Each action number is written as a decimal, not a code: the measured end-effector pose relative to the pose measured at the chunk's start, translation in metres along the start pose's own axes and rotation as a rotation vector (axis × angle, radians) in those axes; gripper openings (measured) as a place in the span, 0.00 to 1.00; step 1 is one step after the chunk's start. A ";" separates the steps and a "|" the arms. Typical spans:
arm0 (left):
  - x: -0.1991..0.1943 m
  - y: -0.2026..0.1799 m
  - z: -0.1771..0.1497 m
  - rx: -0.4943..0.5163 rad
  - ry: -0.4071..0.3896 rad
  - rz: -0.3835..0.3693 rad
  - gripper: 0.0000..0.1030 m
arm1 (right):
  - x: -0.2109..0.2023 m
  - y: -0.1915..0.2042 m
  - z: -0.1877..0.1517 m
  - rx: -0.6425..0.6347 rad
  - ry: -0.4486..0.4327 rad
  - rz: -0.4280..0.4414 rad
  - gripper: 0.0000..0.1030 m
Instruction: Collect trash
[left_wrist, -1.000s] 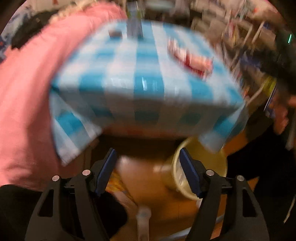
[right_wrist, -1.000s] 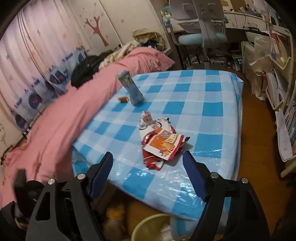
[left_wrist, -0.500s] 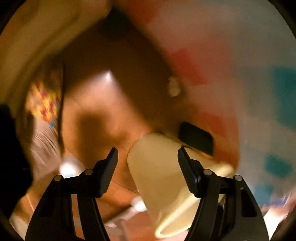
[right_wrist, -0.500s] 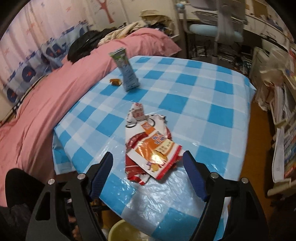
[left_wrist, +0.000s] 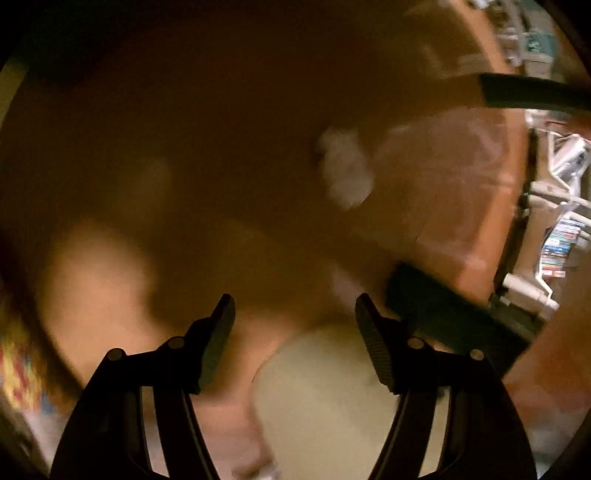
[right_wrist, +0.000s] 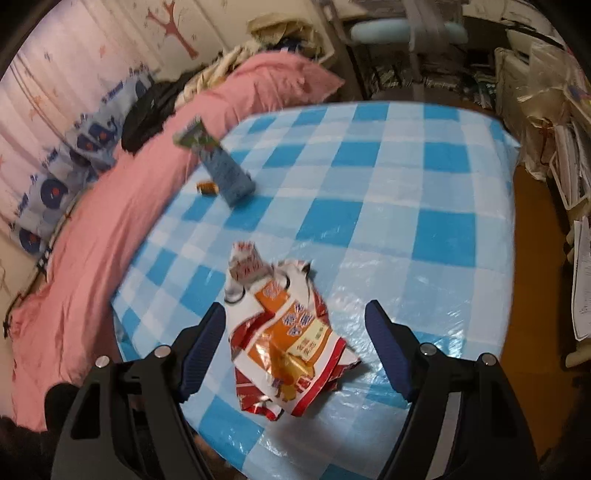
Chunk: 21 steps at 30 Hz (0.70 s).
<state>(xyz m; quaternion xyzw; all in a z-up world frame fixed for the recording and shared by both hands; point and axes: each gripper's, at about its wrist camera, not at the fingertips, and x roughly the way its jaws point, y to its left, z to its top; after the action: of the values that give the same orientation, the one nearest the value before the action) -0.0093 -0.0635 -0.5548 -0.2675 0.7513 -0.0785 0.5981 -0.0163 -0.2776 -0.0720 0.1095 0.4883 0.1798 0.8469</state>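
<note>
the right gripper (right_wrist: 294, 332) hangs just above the near part of a table covered in a blue-and-white checked cloth (right_wrist: 406, 192), its two blue-padded fingers spread wide and holding nothing. the crumpled red, orange and white snack wrapper (right_wrist: 288, 343) lies flat on the cloth directly between and slightly beyond those fingertips, closer to the left-hand finger than to the other, and neither pad touches it. on the far side of the wrapper, touching its upper edge, sits a small white-and-red carton (right_wrist: 245, 264). farther across the cloth from the wrapper, toward the pink bedding (right_wrist: 122, 229) that runs along the table's left edge, a tall blue drink carton (right_wrist: 218, 166) stands with a tilt, and a small orange scrap (right_wrist: 207, 186) lies just beside its base. past the table's far edge a desk chair (right_wrist: 406, 33) is visible, and shelves of papers (right_wrist: 576, 206) stand off the table's right side. the left gripper (left_wrist: 294, 306) is also wide open with nothing between its fingers; its view is dark and badly smeared, pointing down at a brown wooden floor (left_wrist: 221, 147). a pale cream bin (left_wrist: 325, 398) sits low between its fingers, a whitish blurred lump (left_wrist: 345, 173) lies on the floor well beyond the bin, and a dark flat shape (left_wrist: 450, 314) lies just to the right of it.
</note>
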 end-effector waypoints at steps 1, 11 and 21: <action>0.004 -0.005 0.008 0.005 -0.015 -0.029 0.63 | 0.004 0.001 0.000 -0.004 0.016 0.003 0.72; 0.052 -0.063 0.064 0.237 -0.029 0.155 0.65 | 0.018 0.031 0.001 -0.176 0.031 -0.102 0.72; 0.050 -0.054 0.038 0.295 -0.054 0.206 0.15 | 0.036 0.031 -0.001 -0.190 0.081 -0.112 0.72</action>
<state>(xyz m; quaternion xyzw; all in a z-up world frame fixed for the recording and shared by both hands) 0.0356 -0.1263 -0.5842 -0.1005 0.7388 -0.1192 0.6557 -0.0068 -0.2339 -0.0899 -0.0061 0.5084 0.1821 0.8417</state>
